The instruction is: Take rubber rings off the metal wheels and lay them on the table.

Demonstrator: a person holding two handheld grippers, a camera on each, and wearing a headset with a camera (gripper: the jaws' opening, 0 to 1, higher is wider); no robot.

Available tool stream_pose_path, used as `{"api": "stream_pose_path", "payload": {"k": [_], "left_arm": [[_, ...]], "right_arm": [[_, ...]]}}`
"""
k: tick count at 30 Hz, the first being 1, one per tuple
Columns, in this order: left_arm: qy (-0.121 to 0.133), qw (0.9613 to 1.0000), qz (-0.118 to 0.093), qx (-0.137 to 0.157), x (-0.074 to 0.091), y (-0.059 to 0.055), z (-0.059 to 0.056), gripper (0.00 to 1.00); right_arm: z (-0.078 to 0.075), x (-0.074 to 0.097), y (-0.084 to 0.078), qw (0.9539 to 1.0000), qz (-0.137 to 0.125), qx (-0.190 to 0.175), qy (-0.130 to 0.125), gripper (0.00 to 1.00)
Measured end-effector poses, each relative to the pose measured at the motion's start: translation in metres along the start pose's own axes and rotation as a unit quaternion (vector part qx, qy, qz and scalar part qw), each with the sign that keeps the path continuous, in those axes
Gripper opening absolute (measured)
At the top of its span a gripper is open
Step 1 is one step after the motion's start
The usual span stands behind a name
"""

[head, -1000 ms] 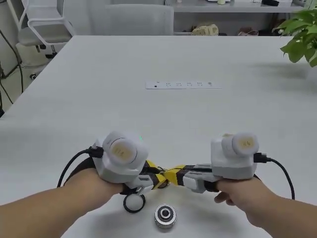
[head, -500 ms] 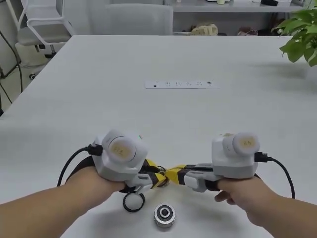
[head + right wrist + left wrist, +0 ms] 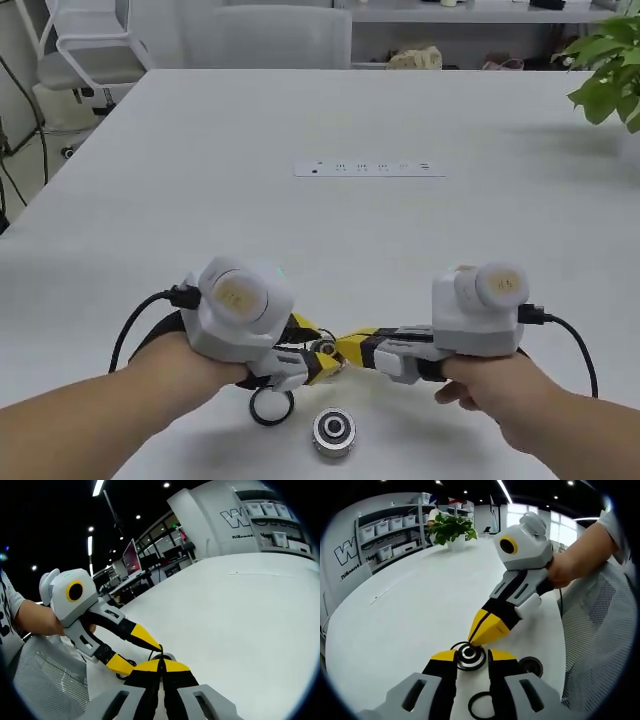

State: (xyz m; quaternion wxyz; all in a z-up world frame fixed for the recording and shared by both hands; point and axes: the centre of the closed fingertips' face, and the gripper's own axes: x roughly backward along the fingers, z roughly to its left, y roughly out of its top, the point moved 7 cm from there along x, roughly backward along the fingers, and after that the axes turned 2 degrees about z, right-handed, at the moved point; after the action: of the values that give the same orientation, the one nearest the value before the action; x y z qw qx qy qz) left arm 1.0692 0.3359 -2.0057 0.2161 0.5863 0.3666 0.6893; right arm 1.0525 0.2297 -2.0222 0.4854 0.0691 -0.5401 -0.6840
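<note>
Head view: the left tool [image 3: 314, 357] and right tool [image 3: 342, 351] meet tip to tip over the bench [image 3: 330, 230]; a loose rubber ring [image 3: 270, 407] and a bare wheel [image 3: 333, 432] lie just beside them. Left gripper view: the left tool clamps a ringed wheel [image 3: 469, 656]. Right gripper view: the right tool, pressed together, pinches that wheel's ring [image 3: 156, 653].

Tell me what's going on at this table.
A person is working with a gripper in each hand over a white table. The left gripper holds a metal wheel between its jaws. The right gripper, tips shut, appears to be pinching the rubber ring at that wheel's edge. A loose ring lies on the table, with a second wheel beside it.
</note>
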Motion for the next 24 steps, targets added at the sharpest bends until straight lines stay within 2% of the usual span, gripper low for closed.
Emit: {"api": "stream_pose_path", "payload": {"k": [16, 24], "left_arm": [[0.000, 0.9998, -0.018, 0.001, 0.030, 0.001, -0.004, 0.29], [0.004, 0.9993, -0.038, 0.005, 0.051, 0.004, -0.007, 0.31]], "right_arm": [[0.009, 0.003, 0.004, 0.9998, -0.007, -0.002, 0.017, 0.00], [0.017, 0.002, 0.007, 0.9994, -0.013, -0.005, 0.031, 0.00]]}}
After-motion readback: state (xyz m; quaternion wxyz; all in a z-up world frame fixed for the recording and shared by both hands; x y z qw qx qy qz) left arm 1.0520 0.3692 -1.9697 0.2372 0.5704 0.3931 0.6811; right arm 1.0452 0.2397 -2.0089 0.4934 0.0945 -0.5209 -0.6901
